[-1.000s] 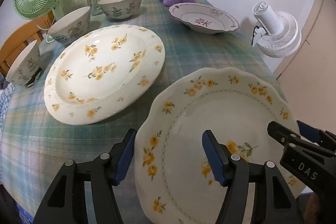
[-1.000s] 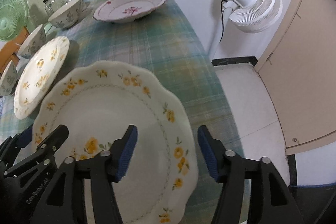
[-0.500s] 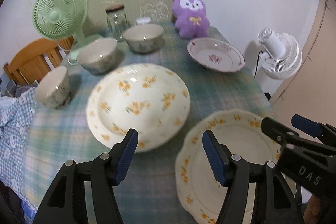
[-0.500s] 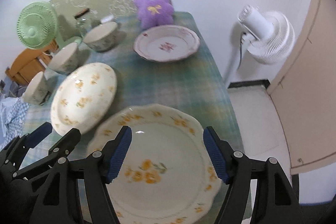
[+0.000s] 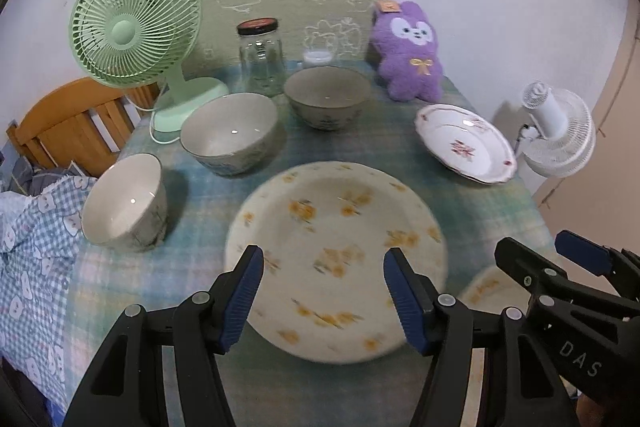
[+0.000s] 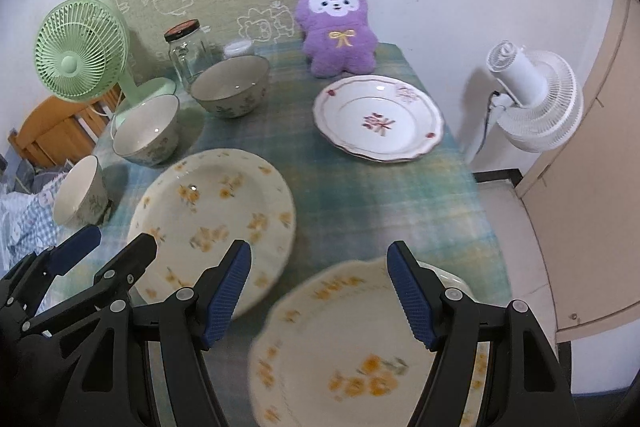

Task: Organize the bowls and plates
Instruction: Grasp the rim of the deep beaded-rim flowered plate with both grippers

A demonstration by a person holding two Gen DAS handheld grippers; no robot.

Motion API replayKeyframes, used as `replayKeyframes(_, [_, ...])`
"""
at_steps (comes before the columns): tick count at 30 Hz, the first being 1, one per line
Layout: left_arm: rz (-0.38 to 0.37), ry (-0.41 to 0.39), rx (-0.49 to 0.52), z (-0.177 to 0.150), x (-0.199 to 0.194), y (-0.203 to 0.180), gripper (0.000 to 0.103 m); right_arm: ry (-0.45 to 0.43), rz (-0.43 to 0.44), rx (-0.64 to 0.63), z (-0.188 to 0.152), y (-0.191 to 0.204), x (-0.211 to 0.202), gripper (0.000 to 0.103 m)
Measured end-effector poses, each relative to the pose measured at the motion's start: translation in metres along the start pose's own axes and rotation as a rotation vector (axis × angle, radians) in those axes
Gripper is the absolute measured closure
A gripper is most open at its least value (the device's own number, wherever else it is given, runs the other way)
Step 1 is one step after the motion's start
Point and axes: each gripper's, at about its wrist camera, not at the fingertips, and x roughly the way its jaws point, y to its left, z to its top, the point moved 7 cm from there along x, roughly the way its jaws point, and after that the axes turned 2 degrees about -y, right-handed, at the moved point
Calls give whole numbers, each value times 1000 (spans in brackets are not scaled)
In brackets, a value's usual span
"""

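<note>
on tabletop (image 5: 192, 227): round plate (image 5: 336, 259) dead ahead of left gripper (image 5: 323, 297), scalloped plate (image 6: 360, 355) under right gripper (image 6: 319, 293); both jaws wide, empty.

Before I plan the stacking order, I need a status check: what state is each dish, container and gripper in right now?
left gripper: open, holding nothing
right gripper: open, holding nothing
round yellow-flower plate: flat on the tablecloth, unstacked
scalloped yellow-flower plate: flat at the near edge, unstacked
red-flower plate: flat, empty
three bowls: upright, empty, separate
glass jar: lid on, looks empty
green fan: blades hidden behind the grille
</note>
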Motion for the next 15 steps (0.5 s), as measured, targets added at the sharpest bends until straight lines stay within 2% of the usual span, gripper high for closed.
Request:
replayKeyframes(2, [22, 15, -1, 4, 14, 13, 39, 7, 0, 2, 6, 10, 13, 29])
replayKeyframes(9, [16, 49, -14, 4, 49, 41, 42, 16, -13, -19, 24, 35, 52, 29])
replayKeyframes(15, [34, 86, -22, 2, 78, 60, 42, 56, -21, -27, 27, 45, 88, 29])
